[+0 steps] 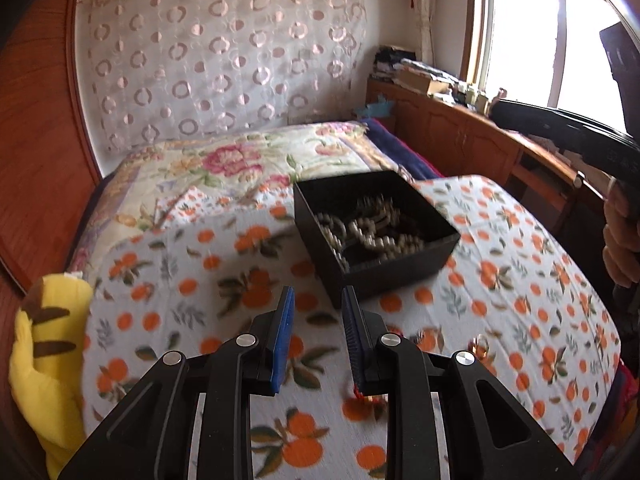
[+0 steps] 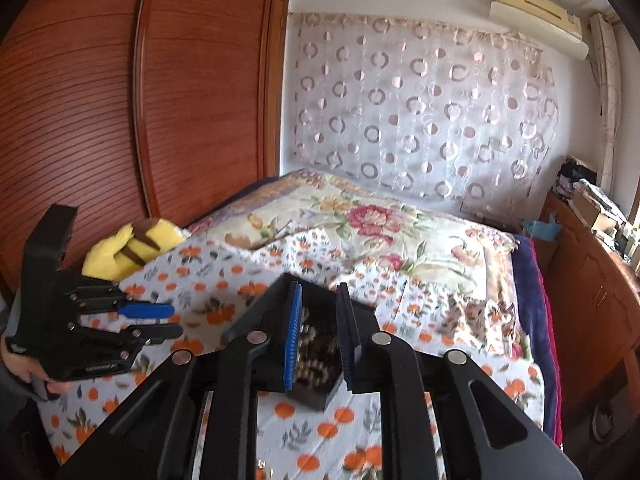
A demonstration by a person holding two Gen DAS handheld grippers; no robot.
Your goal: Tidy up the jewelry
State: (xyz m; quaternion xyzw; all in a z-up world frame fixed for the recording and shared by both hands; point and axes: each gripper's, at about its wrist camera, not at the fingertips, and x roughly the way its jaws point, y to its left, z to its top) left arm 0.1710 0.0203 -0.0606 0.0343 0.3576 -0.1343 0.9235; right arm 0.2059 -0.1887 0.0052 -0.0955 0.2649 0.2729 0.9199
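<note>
BOX: one black box (image 1: 376,232) sits on the bedspread (image 1: 224,264), beads heaped inside, too tangled to count | BEARING: from your left gripper (image 1: 318,320) it lies ahead and right; your right gripper (image 2: 318,326) hangs over it, nearer | JAWS: both slightly apart, empty | LOOSE: small ring (image 1: 480,346) and red piece (image 1: 362,394) lie by your left gripper

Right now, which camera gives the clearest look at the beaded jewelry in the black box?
The left wrist view: the black box sits unobstructed and the beaded jewelry shows inside. In the right wrist view, the right tongs stand in front, so only some beads show between them.
</note>
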